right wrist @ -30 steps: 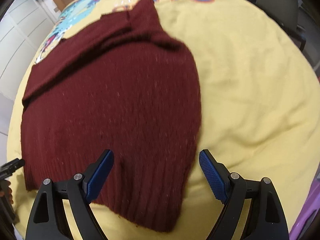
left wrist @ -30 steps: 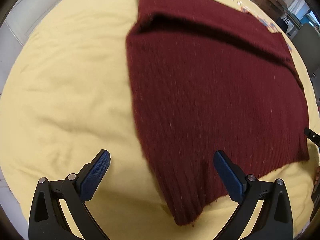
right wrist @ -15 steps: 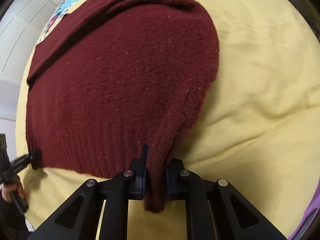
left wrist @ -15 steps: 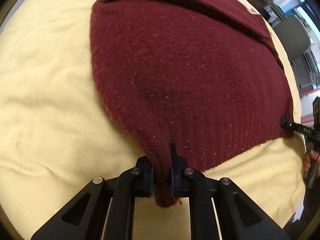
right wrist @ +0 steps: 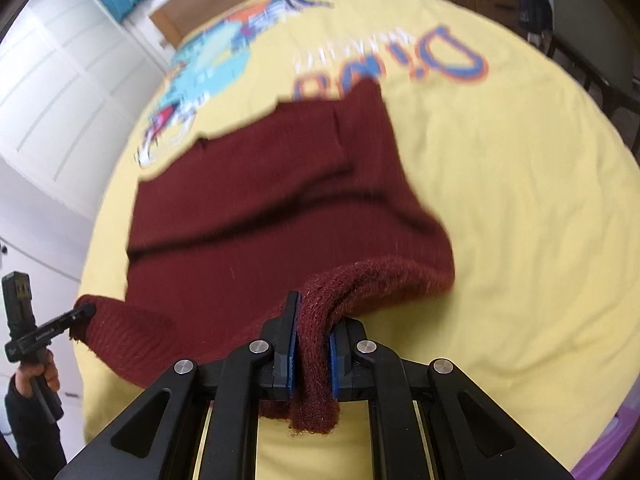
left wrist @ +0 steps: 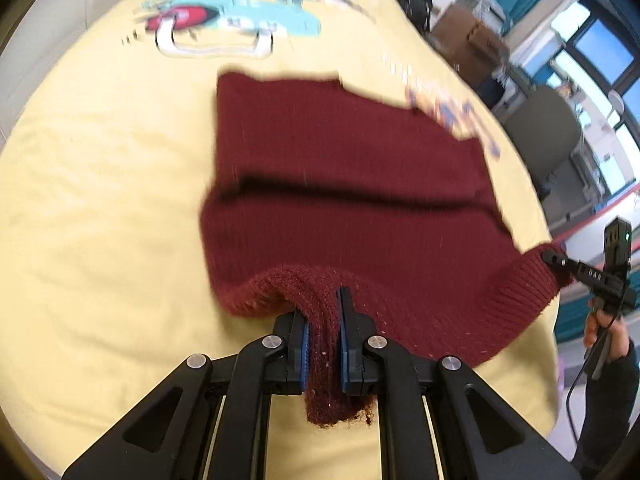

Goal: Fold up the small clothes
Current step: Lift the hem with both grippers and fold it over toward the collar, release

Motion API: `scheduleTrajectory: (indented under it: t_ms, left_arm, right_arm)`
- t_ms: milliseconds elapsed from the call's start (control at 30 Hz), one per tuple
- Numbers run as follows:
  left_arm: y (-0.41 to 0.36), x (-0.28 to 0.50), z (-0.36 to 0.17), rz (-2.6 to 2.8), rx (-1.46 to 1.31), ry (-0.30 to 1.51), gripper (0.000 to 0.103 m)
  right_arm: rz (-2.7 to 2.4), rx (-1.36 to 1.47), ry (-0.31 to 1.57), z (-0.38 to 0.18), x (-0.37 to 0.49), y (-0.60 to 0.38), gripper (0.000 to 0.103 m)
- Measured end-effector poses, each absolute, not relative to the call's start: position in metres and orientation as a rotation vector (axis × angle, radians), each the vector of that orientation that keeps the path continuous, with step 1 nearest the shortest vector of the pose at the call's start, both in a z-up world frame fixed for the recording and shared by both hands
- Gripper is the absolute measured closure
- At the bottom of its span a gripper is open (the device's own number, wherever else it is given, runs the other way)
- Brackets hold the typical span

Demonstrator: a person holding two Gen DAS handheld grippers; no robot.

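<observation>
Where the ribbed hem bunches at the bottom centre of the left wrist view, the left gripper (left wrist: 323, 334) is clamped on the maroon knit sweater (left wrist: 348, 184), its blue-padded fingers (left wrist: 305, 344) pressed against a thick fold of hem. At the bottom centre of the right wrist view, the right gripper (right wrist: 313, 346) is likewise closed on the opposite hem corner of the sweater (right wrist: 276, 200), a tuft of knit hanging below the fingers. Each tool also appears at the edge of the other's view: the right gripper at the right edge (left wrist: 560, 262), the left gripper at the lower left edge (right wrist: 82, 312), each tip touching a raised hem corner. The hem edge stands lifted off the surface between the two grips, while the upper part of the sweater lies flat in mid frame, possibly with a sleeve folded across it; motion blur leaves this uncertain. Beneath lies a yellow bedsheet (left wrist: 100, 200) with a cartoon print (right wrist: 208, 60) and orange lettering (right wrist: 452, 56) in the upper frame. White cabinet doors (right wrist: 68, 92) fill the upper left, a grey chair (left wrist: 540, 136) and windows (left wrist: 600, 48) the upper right.
</observation>
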State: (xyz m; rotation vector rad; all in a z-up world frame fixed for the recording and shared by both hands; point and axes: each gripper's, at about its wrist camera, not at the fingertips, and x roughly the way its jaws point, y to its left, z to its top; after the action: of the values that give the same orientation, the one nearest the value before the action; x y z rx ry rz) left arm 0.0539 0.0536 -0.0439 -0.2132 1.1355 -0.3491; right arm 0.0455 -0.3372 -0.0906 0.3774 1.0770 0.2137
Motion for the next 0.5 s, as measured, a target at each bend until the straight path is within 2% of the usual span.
scheduleTrajectory:
  t_ms: [267, 500]
  left_arm:
    - [0.082, 0.129, 0.008, -0.302, -0.223, 1.018, 0.094]
    - [0.081, 0.201, -0.003, -0.242, -0.192, 1.041, 0.094]
  right_arm:
    - [0.194, 0.406, 0.946, -0.037, 0.127, -0.336, 0.091]
    - [0.152, 0.377, 0.977, -0.040, 0.203, -0.327, 0.091]
